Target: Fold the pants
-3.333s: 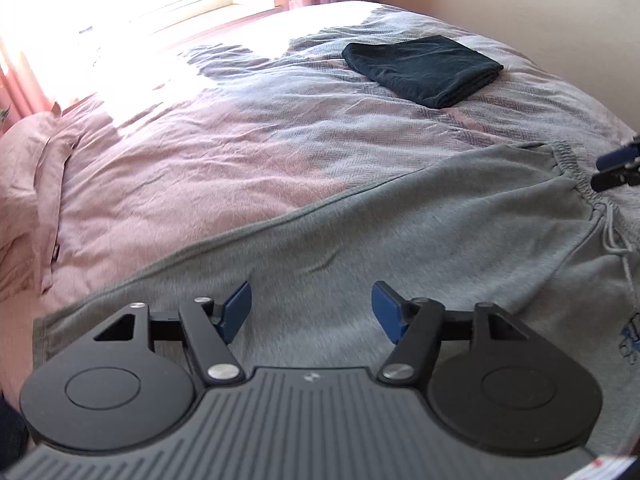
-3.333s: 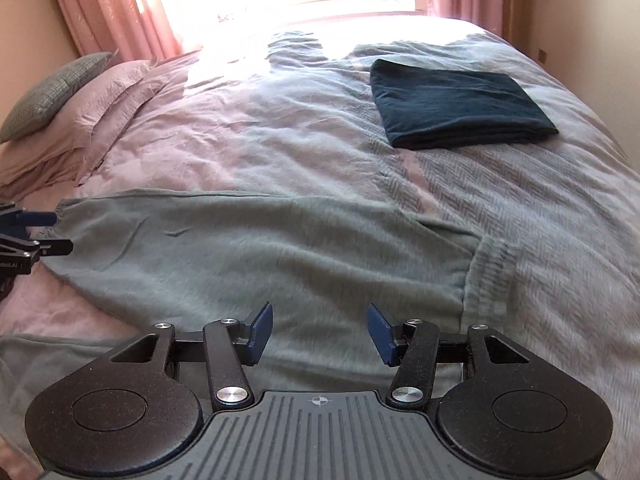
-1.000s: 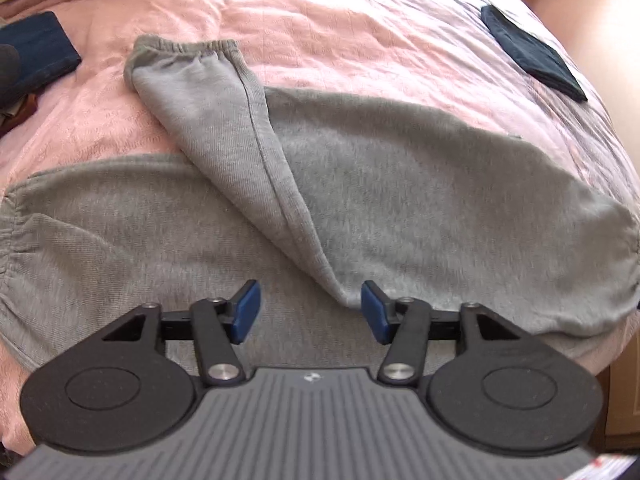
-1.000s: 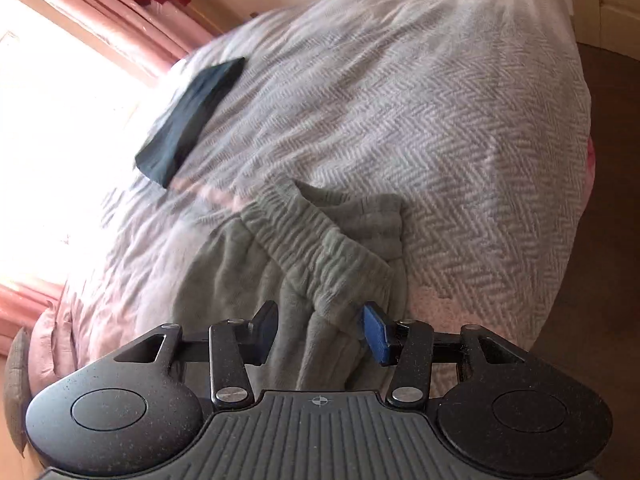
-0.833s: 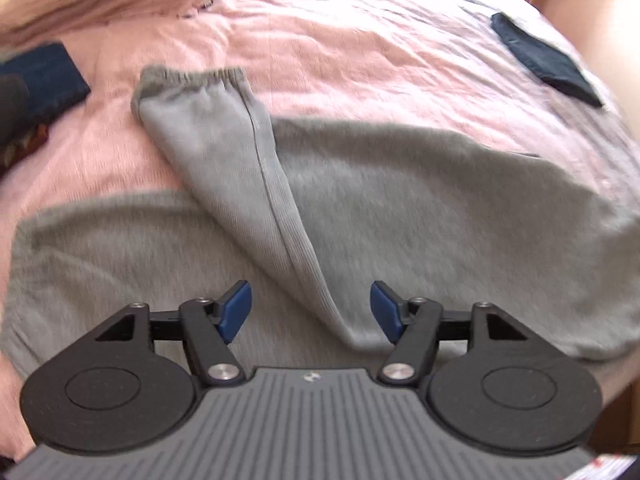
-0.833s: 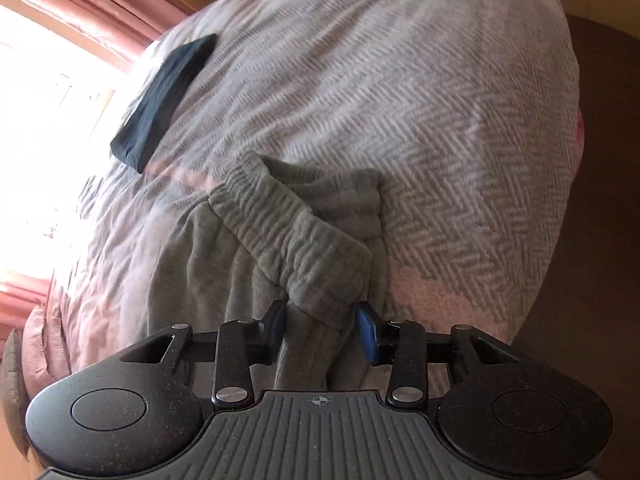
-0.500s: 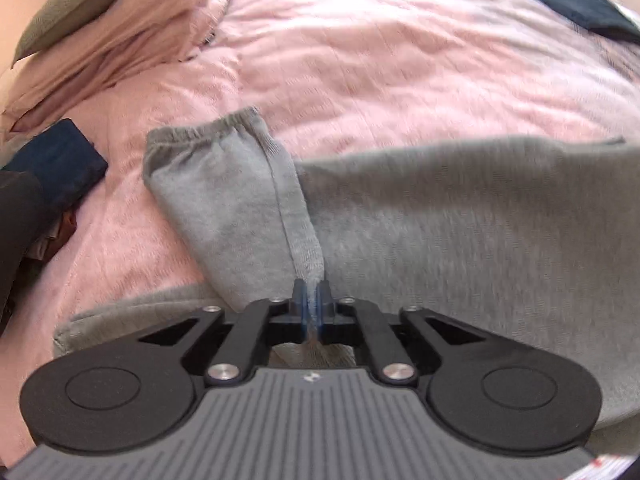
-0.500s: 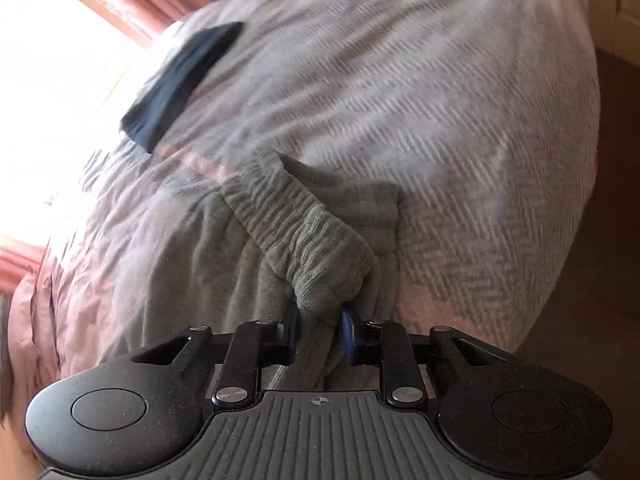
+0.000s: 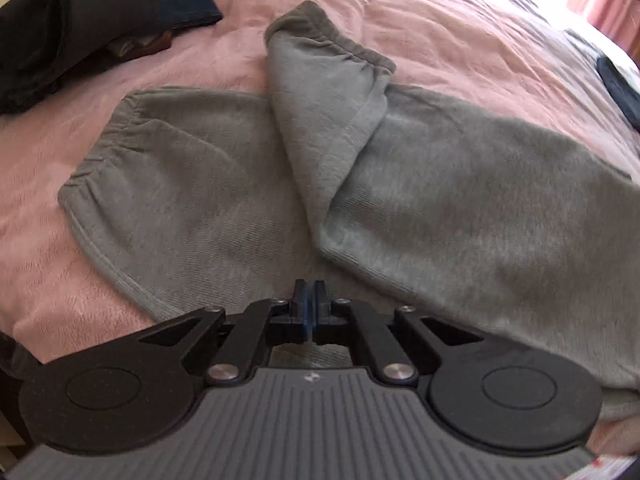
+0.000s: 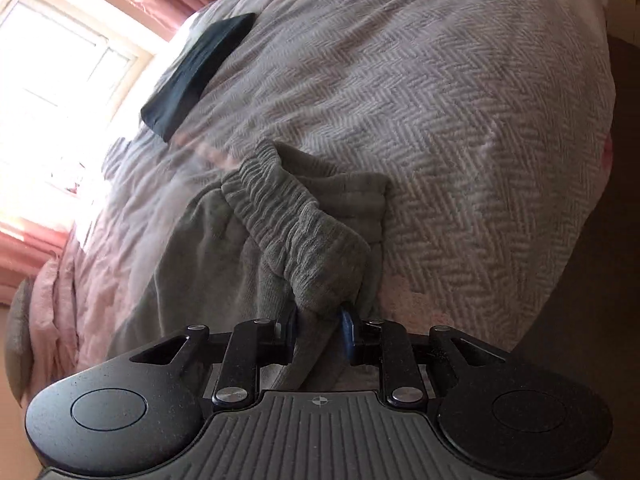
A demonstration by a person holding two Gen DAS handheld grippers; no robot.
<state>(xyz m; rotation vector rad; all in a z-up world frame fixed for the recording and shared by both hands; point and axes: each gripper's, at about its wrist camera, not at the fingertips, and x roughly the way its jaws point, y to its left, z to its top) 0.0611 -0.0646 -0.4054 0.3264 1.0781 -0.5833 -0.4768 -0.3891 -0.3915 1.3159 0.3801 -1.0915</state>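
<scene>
Grey sweatpants [image 9: 460, 200] lie across the pink bedspread [image 9: 460, 40]. One leg [image 9: 324, 112] is folded diagonally over the other, with its cuff [image 9: 320, 28] at the far end. My left gripper [image 9: 308, 300] is shut at the near end of that folded leg, pads pressed together on a thin edge of the fabric. In the right wrist view the elastic waistband [image 10: 288, 224] is bunched and lifted off the grey herringbone blanket [image 10: 460, 120]. My right gripper [image 10: 318, 320] is shut on the waistband's near end.
Dark clothes [image 9: 60, 20] are piled at the far left of the bed. A folded dark blue garment [image 10: 196, 72] lies near the bright window [image 10: 60, 60]. The bed's edge drops to brown floor [image 10: 608, 240] on the right.
Both grippers shut: the left on the folded leg's near edge, the right on the waistband. The left view has since swung, and the leg now lies more twisted.
</scene>
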